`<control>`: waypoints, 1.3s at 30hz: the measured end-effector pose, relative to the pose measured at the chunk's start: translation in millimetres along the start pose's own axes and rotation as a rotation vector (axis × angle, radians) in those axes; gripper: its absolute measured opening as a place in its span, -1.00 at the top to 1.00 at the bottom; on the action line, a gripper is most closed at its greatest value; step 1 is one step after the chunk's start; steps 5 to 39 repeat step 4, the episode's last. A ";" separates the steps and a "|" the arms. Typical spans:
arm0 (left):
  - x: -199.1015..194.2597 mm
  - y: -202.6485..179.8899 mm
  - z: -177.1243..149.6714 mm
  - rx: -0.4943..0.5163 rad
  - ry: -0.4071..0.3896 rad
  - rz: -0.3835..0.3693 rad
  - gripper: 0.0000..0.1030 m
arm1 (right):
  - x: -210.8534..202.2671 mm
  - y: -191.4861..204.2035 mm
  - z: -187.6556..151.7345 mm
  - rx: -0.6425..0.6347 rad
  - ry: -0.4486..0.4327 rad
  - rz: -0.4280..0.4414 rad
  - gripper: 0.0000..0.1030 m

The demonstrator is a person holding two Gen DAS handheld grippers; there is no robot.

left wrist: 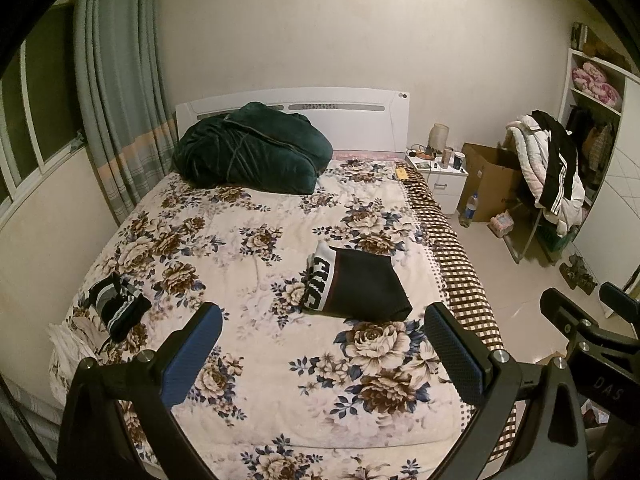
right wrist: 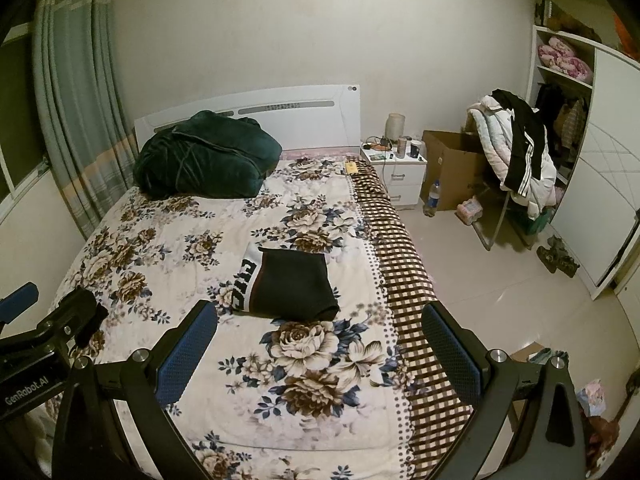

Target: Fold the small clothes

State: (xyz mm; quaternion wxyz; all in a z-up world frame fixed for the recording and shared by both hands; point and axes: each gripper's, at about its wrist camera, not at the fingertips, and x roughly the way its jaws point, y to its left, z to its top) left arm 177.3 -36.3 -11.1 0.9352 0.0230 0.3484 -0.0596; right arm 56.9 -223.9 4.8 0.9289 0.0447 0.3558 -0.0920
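A wide bed covered by a cream quilt with brown and blue flowers [left wrist: 248, 240] [right wrist: 192, 248] is being viewed from its foot. The folded black garment with a white lettered waistband [left wrist: 356, 284] [right wrist: 288, 284] is being carried flat on the quilt, near the checked right edge. A crumpled black-and-grey striped garment [left wrist: 120, 306] is being left at the left edge. The left gripper [left wrist: 320, 344] and right gripper [right wrist: 320, 340] are being held above the bed, jaws spread wide, nothing gripped. A dark green velvet bundle [left wrist: 252, 152] [right wrist: 208, 156] is being propped against the white headboard [left wrist: 360, 120] [right wrist: 312, 112].
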 end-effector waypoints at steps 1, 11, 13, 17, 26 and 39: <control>-1.0 -0.8 2.7 -0.001 -0.006 0.002 -1.00 | 0.6 -0.1 0.5 0.000 0.000 0.001 -1.00; -4.8 -5.4 7.1 -0.004 -0.018 0.010 -1.00 | 1.2 0.1 0.7 0.000 -0.002 -0.002 -1.00; -4.8 -5.4 7.1 -0.004 -0.018 0.010 -1.00 | 1.2 0.1 0.7 0.000 -0.002 -0.002 -1.00; -4.8 -5.4 7.1 -0.004 -0.018 0.010 -1.00 | 1.2 0.1 0.7 0.000 -0.002 -0.002 -1.00; -4.8 -5.4 7.1 -0.004 -0.018 0.010 -1.00 | 1.2 0.1 0.7 0.000 -0.002 -0.002 -1.00; -4.8 -5.4 7.1 -0.004 -0.018 0.010 -1.00 | 1.2 0.1 0.7 0.000 -0.002 -0.002 -1.00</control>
